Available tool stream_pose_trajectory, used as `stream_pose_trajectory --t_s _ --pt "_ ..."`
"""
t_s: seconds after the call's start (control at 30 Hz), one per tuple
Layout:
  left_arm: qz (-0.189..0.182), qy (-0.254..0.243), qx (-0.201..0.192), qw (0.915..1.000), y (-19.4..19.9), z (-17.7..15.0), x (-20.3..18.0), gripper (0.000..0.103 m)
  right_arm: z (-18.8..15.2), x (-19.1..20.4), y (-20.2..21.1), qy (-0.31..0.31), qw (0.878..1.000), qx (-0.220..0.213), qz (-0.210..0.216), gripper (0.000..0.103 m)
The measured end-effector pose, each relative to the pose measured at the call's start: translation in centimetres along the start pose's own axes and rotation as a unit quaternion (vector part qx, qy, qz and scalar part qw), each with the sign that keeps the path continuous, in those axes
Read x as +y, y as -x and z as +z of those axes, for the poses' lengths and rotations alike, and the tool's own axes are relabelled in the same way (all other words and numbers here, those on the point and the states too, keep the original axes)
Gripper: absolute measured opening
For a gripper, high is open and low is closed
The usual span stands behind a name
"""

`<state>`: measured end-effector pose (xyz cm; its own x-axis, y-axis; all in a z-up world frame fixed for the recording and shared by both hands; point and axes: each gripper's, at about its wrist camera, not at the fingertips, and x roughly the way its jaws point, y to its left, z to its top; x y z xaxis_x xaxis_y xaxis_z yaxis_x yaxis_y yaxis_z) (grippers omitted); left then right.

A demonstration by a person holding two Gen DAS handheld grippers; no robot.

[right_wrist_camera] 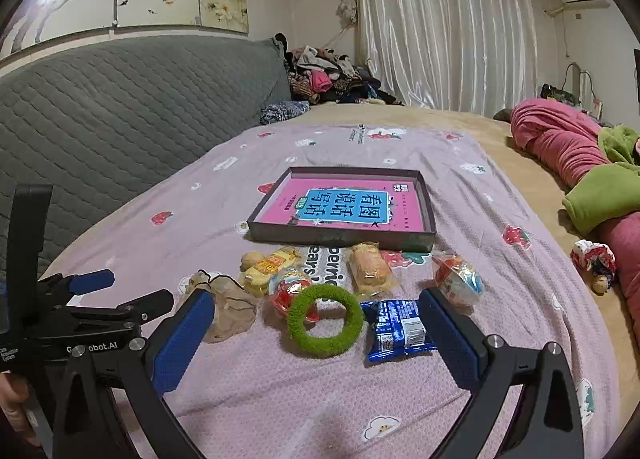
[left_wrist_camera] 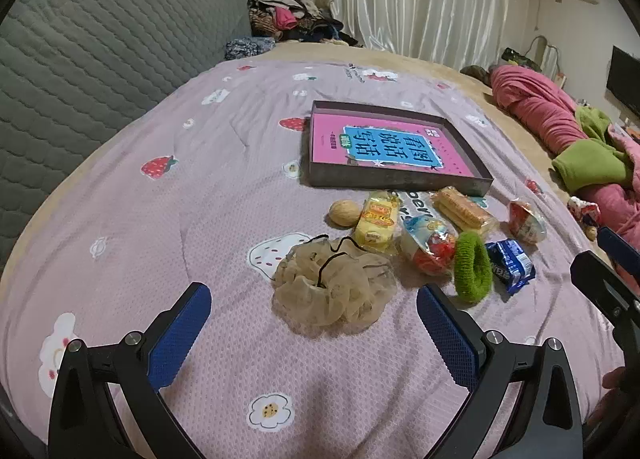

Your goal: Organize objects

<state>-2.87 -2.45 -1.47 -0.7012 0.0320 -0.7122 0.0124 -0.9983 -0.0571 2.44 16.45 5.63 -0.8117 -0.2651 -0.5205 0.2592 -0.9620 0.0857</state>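
Observation:
On a pink bedspread lies a shallow dark box (left_wrist_camera: 396,180) (right_wrist_camera: 340,237) holding a pink and blue book (left_wrist_camera: 384,147) (right_wrist_camera: 344,205). In front of it sit a walnut (left_wrist_camera: 343,212) (right_wrist_camera: 252,259), a yellow snack pack (left_wrist_camera: 378,224) (right_wrist_camera: 270,265), a cracker pack (left_wrist_camera: 464,209) (right_wrist_camera: 370,269), a red snack bag (left_wrist_camera: 430,249) (right_wrist_camera: 290,287), a green hair ring (left_wrist_camera: 473,267) (right_wrist_camera: 325,320), a blue packet (left_wrist_camera: 511,264) (right_wrist_camera: 396,329), a jelly cup (left_wrist_camera: 526,221) (right_wrist_camera: 458,279) and a beige mesh scrunchie (left_wrist_camera: 334,285) (right_wrist_camera: 230,309). My left gripper (left_wrist_camera: 314,299) (right_wrist_camera: 116,287) hangs open before the scrunchie. My right gripper (right_wrist_camera: 318,307) stands open, framing the green ring.
A grey quilted headboard (left_wrist_camera: 100,51) rises on the left. Piled clothes (right_wrist_camera: 328,77) lie at the far end by white curtains (right_wrist_camera: 444,27). Pink and green bedding (right_wrist_camera: 580,163) is bunched along the right side, with a small doll (right_wrist_camera: 594,259) beside it.

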Motion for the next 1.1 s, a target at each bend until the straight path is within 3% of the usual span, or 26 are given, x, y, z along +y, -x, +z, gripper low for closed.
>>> stream_pose_trajectory --t_s 0.6,0.77,1.0,1.1 --pt "0.008 -0.025 0.017 0.9995 -3.3 0.1 0.1 0.102 -1.5 1.4 -4.7 0.078 0.993 0.07 -0.057 0.103" --pt "-0.003 -0.023 0.032 0.9992 -5.0 0.1 0.2 0.102 -2.6 1.5 -6.8 0.079 0.99 0.097 -0.058 0.103" --pt "0.012 -0.041 0.043 0.9982 -7.5 -0.2 -0.4 0.102 -3.8 1.2 -9.2 0.078 0.987 0.132 -0.043 0.102" --pt "0.013 -0.05 0.041 0.9978 -8.2 -0.3 -0.7 0.102 -4.1 0.8 -10.1 0.074 0.986 0.146 -0.042 0.093"
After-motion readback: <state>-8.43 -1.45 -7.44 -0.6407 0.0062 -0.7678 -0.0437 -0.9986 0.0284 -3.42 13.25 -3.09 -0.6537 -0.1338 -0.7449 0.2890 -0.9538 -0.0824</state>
